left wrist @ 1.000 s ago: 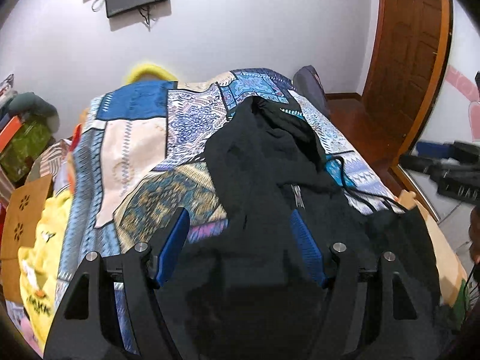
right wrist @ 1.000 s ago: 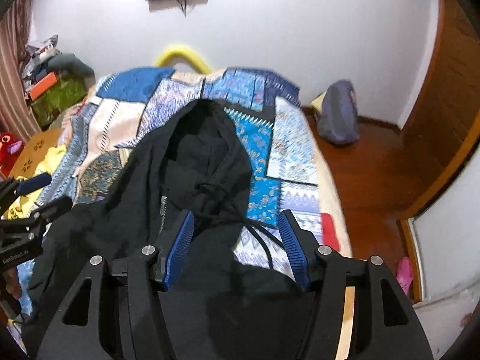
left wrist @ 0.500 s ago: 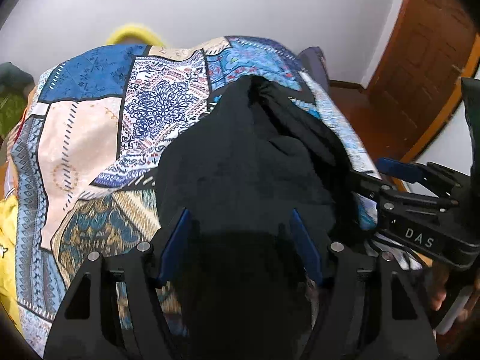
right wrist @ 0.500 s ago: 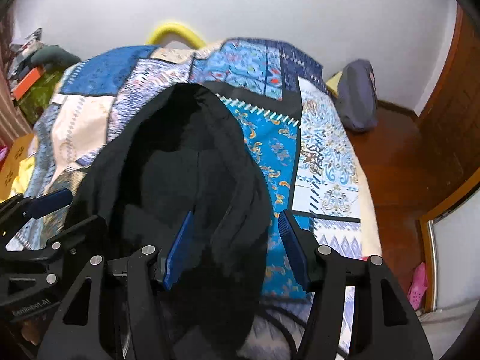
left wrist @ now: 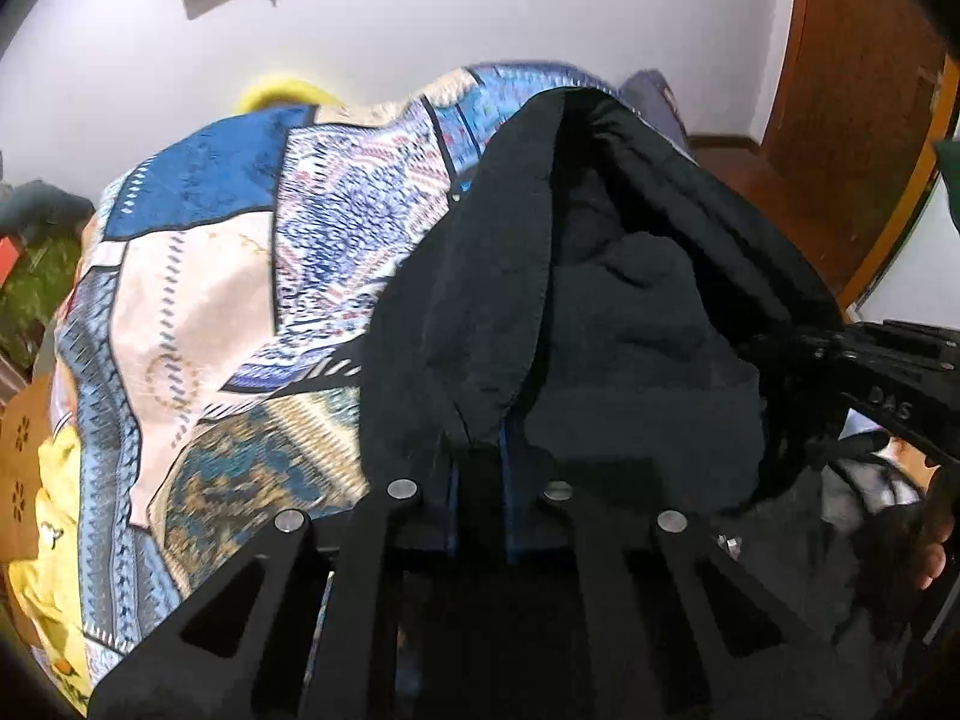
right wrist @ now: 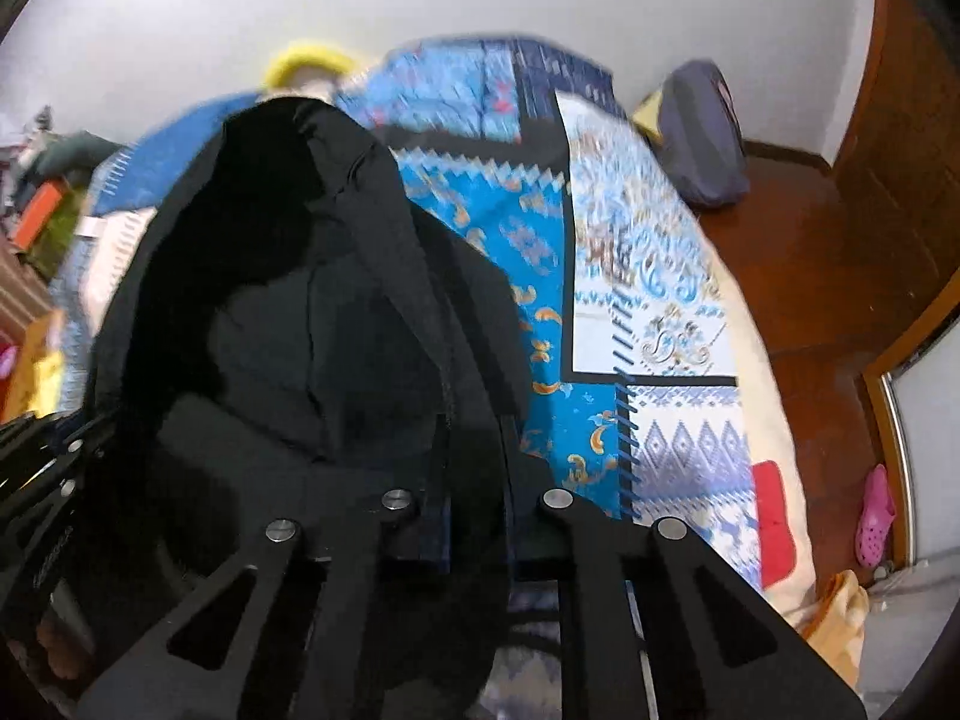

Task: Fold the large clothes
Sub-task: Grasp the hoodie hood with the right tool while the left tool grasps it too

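Open quilt left, crowded middle

The hoodie (left wrist: 600,312) heaps between both views; bare quilt (left wrist: 198,300) lies left, and floor (right wrist: 810,276) right.

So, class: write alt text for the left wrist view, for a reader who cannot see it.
The left gripper has just closed its fingers on the edge of a black hooded jacket, whose hood lies open on a blue patchwork bedspread. The right gripper enters from the right at the jacket's other side; a wooden door stands behind.

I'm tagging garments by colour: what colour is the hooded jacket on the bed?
Plain black; the hooded jacket shows best in the right wrist view, against the patchwork bedspread.
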Motion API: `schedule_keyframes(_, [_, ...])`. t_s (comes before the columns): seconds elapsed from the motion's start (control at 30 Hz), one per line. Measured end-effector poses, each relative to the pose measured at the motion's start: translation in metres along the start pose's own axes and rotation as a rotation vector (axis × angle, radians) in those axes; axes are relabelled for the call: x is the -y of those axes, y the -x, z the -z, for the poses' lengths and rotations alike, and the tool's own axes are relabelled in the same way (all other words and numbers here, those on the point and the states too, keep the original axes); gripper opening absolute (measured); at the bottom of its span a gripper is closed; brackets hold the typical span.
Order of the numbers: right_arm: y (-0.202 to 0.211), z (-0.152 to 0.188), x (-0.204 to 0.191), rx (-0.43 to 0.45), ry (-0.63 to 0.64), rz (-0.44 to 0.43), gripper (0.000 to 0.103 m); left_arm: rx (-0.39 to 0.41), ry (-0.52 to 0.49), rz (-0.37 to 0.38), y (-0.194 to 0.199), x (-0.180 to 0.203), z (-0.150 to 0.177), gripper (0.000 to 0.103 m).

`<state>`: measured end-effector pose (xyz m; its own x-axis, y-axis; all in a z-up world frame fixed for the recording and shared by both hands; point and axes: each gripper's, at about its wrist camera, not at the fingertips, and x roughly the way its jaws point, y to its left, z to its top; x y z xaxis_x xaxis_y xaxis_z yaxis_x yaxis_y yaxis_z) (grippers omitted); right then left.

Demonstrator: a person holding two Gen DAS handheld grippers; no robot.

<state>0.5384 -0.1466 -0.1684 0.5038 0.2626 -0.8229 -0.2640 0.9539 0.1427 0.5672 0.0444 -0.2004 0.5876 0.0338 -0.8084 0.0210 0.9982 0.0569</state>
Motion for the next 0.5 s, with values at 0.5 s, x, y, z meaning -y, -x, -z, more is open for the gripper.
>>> schedule_keyframes(0.5, [0.194,0.120,-0.048,0.201,0.170,-0.107,0.010,0.101,-0.037,0.145,0.172,0.010,0.099,0.009])
